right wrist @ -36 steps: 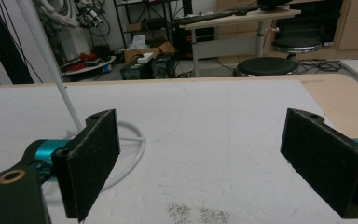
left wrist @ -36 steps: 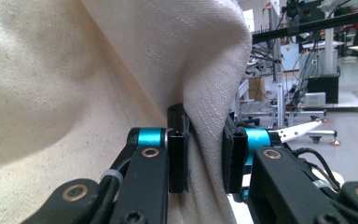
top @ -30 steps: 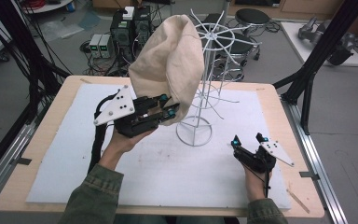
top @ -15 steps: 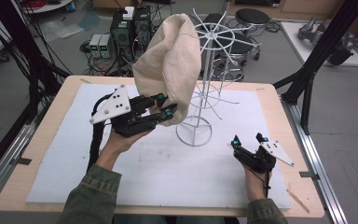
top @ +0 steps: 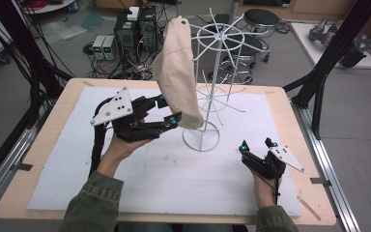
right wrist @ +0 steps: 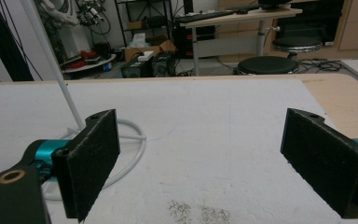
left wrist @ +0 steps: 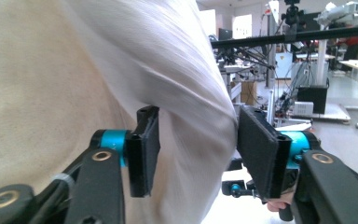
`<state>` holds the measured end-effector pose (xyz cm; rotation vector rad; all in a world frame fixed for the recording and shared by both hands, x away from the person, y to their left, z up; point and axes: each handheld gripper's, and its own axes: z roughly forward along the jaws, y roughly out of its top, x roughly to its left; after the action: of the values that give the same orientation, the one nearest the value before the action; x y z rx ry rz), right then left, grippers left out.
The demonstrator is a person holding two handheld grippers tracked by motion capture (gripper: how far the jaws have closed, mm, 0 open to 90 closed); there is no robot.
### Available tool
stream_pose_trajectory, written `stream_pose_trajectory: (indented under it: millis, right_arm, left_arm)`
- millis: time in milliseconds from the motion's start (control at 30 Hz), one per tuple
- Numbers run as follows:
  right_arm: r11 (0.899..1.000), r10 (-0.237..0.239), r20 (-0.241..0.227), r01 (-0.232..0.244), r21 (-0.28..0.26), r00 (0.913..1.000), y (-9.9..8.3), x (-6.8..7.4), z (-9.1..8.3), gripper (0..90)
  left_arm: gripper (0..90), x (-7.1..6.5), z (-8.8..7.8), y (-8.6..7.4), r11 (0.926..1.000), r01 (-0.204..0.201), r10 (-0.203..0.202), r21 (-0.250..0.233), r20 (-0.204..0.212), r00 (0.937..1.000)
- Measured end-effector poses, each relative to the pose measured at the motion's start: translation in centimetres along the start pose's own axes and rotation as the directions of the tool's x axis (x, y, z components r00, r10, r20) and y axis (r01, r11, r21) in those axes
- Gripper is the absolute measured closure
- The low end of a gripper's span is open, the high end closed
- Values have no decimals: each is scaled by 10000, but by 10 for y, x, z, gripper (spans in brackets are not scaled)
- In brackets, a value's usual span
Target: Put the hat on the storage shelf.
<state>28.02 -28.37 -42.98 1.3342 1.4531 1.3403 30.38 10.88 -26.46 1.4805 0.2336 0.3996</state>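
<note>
White mat [top: 174, 183]: 1 hat [top: 178, 72], 1 rack [top: 212, 92]

No writing can be read anywhere. No label, brand, number or sign is legible on anything.

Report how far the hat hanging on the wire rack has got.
Done: the beige hat hangs from the top of the white wire rack. In hand: the left hand-held gripper has just been opening, its pads apart around the hat's lower edge. Left: draw it clear. The right hand-held gripper rests open on the table.
</note>
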Motion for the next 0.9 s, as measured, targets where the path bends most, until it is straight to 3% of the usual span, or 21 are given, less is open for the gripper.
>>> stream_pose_trajectory:
  millis: [467,900]
  right_arm:
    - [9999,-140,16,140,37,9999,0,0,0,109]
    - [10000,-59,27,59,29,10000,0,0,-1,108]
  left_arm:
    - [509,6,-13,-6,9997,224,-227,-126,-289,9993]
    - [458,7,-31,-11,9987,358,-384,-352,-768,9963]
